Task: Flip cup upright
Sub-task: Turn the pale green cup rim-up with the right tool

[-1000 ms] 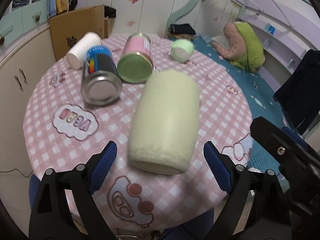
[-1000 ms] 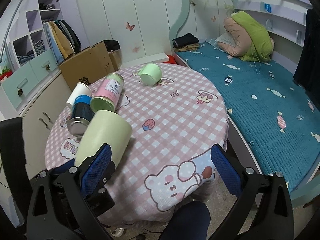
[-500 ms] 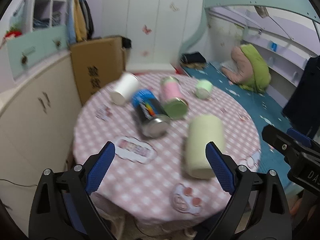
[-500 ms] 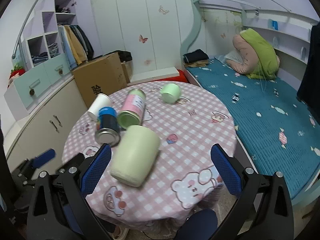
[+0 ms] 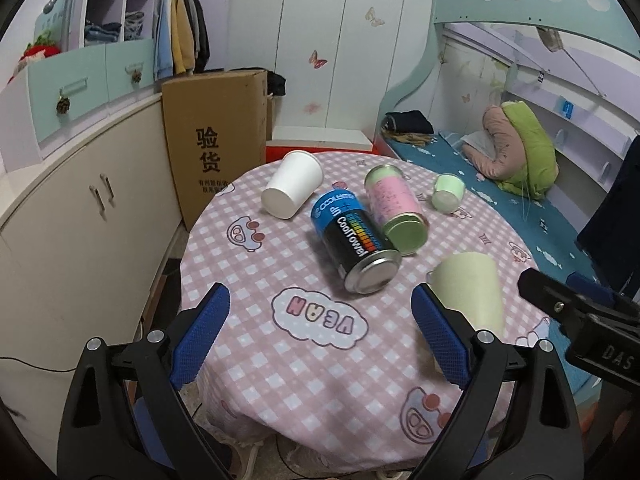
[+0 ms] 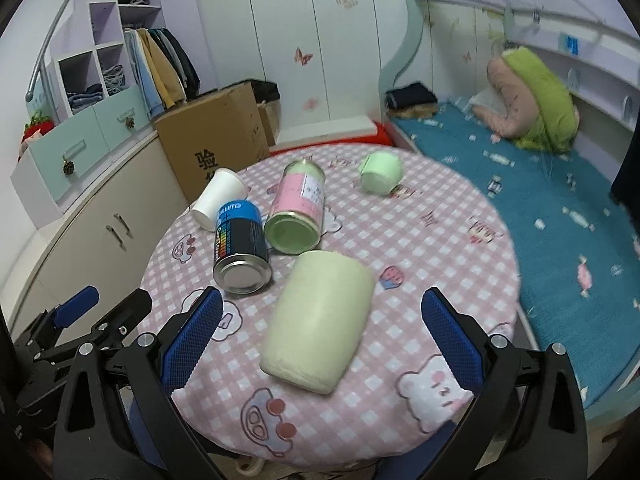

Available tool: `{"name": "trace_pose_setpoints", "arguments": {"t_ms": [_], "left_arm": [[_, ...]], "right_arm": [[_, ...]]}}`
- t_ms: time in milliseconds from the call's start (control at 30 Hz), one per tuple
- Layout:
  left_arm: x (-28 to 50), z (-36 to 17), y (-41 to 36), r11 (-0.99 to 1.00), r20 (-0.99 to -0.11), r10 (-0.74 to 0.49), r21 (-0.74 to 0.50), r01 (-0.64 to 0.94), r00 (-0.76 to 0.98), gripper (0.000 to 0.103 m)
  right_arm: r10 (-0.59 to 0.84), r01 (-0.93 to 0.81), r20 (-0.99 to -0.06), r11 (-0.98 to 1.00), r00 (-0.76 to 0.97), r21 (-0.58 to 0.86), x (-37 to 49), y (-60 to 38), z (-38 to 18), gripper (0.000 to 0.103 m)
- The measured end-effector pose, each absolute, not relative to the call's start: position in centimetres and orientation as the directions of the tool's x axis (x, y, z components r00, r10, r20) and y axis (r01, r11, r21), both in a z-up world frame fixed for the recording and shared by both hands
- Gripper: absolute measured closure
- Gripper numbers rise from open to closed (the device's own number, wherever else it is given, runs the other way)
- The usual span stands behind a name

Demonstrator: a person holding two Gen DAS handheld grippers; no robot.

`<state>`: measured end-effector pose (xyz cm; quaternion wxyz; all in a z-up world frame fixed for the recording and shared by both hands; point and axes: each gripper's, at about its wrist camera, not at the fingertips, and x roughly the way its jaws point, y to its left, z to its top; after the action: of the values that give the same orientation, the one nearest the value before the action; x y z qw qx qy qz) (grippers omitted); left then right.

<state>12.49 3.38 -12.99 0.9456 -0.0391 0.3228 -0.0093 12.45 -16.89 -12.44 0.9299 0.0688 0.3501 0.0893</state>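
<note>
In the left wrist view the pale green cup (image 5: 470,294) is partly hidden behind a blue-padded finger; it lies on its side on the worktop (image 6: 420,240), matte and cylindrical. The left gripper (image 5: 320,332) and right gripper (image 6: 324,330) both gape wide, holding nothing. Beside the cup lie a glossy metal-bottomed blue can (image 6: 240,246) and a pink tin (image 6: 298,210).

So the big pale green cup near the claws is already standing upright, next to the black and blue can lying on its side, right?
Not quite: the pale green cup is lying on its side too, as the right wrist view shows. The black and blue can does lie on its side next to it.
</note>
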Motion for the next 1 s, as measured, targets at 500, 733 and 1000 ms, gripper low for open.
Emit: {"name": "trace_pose_setpoints", "arguments": {"t_ms": [500,733,1000], "left_arm": [[17.3,-16.6,5.7,0.995,-0.673,-0.03,-0.092,-0.044,0.739,0.01],[18.7,-17.6,5.6,0.995,-0.695,-0.035,-0.09,-0.038,0.718,0.01],[19.1,-17.7,5.9,0.995,-0.694,-0.024,-0.089,-0.052,0.72,0.01]], "right_arm": [[0.227,-0.052,-0.766,0.968,0.601,0.246,19.6,-16.5,-18.9,0.007],[0.264,-0.028,-0.778,0.953,0.57,0.302,21.0,-17.4,-20.1,0.007],[0.37,-0.048,-0.779,0.914,0.506,0.403,22.6,-17.5,-21.4,0.008]]}}
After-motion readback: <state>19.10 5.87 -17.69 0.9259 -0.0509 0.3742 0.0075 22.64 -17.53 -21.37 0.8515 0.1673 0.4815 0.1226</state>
